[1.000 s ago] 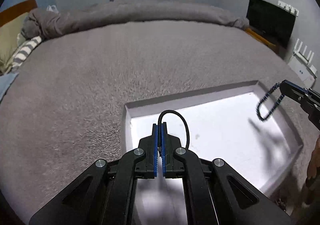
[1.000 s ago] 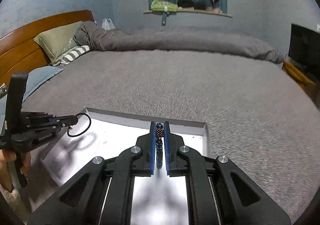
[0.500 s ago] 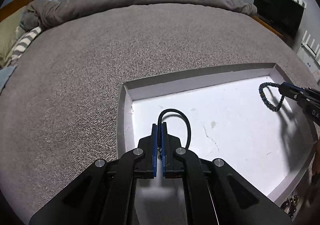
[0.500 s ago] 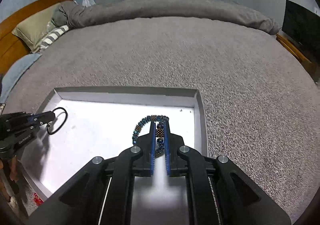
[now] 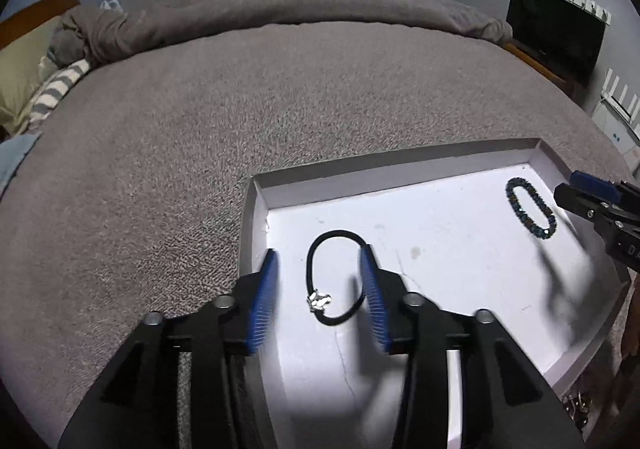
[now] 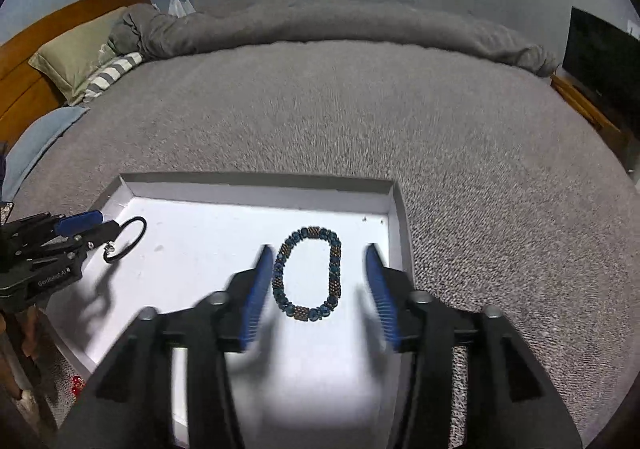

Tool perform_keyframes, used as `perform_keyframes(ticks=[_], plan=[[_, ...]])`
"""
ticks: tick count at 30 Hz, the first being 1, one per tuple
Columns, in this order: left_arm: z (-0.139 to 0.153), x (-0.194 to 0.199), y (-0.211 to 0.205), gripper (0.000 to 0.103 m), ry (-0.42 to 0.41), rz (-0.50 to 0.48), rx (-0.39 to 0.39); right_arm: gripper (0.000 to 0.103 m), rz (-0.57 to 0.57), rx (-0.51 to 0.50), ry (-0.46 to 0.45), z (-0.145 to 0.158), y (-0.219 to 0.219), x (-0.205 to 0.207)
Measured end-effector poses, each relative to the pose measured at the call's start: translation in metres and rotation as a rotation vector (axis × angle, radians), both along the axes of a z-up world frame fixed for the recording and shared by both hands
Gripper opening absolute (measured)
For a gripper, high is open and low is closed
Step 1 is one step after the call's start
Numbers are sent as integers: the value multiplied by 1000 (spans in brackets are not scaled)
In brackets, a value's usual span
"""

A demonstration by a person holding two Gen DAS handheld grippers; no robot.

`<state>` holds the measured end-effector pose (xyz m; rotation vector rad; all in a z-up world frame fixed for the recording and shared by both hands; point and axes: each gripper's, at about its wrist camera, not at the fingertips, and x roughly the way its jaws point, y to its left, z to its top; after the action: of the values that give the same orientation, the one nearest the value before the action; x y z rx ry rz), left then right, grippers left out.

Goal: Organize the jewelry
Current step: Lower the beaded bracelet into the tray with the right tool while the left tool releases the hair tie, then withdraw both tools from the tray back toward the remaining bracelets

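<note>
A white shallow tray lies on the grey bed; it also shows in the right wrist view. A black cord bracelet with a small silver charm lies on the tray floor at its left end, between the jaws of my open left gripper. It also shows in the right wrist view. A blue and bronze beaded bracelet lies flat at the tray's right end, between the jaws of my open right gripper. It also shows in the left wrist view. Both grippers are empty.
The grey bedspread surrounds the tray. Pillows and a wooden headboard are at the far left. A dark TV stands at the right. More small jewelry lies below the tray's near right corner.
Both grippers opened and let go. The black cord bracelet and the beaded bracelet now lie on the tray floor instead of hanging from the fingers.
</note>
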<state>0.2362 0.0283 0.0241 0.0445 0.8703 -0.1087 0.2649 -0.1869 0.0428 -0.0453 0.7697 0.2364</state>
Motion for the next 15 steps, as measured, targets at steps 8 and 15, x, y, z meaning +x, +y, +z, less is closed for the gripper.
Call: perform_keyframes(ticks=[8, 15], plan=[[27, -33, -10, 74, -84, -4, 12, 92, 13, 33, -116, 25, -3, -34], [42, -64, -13, 89, -139, 4, 40, 98, -12, 57, -182, 36, -13, -58]])
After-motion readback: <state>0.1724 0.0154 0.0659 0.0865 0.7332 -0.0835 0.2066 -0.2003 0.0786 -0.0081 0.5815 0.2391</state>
